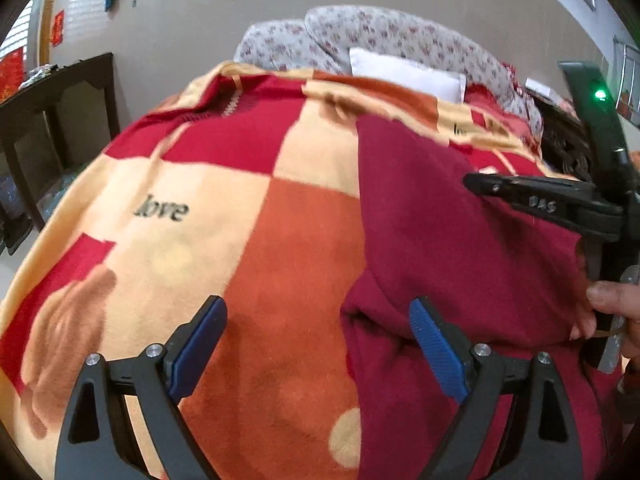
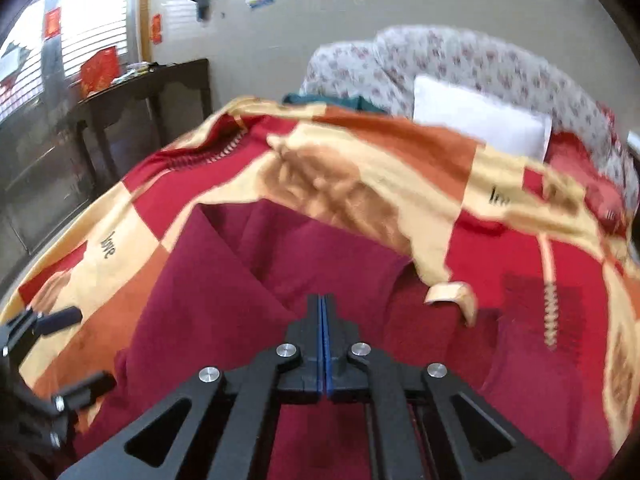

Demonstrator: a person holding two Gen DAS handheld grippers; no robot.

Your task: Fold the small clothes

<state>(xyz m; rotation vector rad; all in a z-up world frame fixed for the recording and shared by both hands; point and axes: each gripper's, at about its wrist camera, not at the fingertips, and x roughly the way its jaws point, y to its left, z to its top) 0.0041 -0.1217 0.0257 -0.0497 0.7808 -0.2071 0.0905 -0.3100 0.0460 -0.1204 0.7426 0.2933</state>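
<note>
A dark red garment lies on a checked red, orange and cream blanket on a bed. It also shows in the right wrist view, partly folded with a diagonal crease. My left gripper is open, its blue pads wide apart, the right pad over the garment's left edge. My right gripper is shut above the garment; I see no cloth between its pads. It also shows at the right of the left wrist view, over the garment. The left gripper shows at the left edge of the right wrist view.
A white pillow and a floral quilt lie at the head of the bed. A dark wooden table stands to the left by the window. A cream blanket corner folds over beside the garment.
</note>
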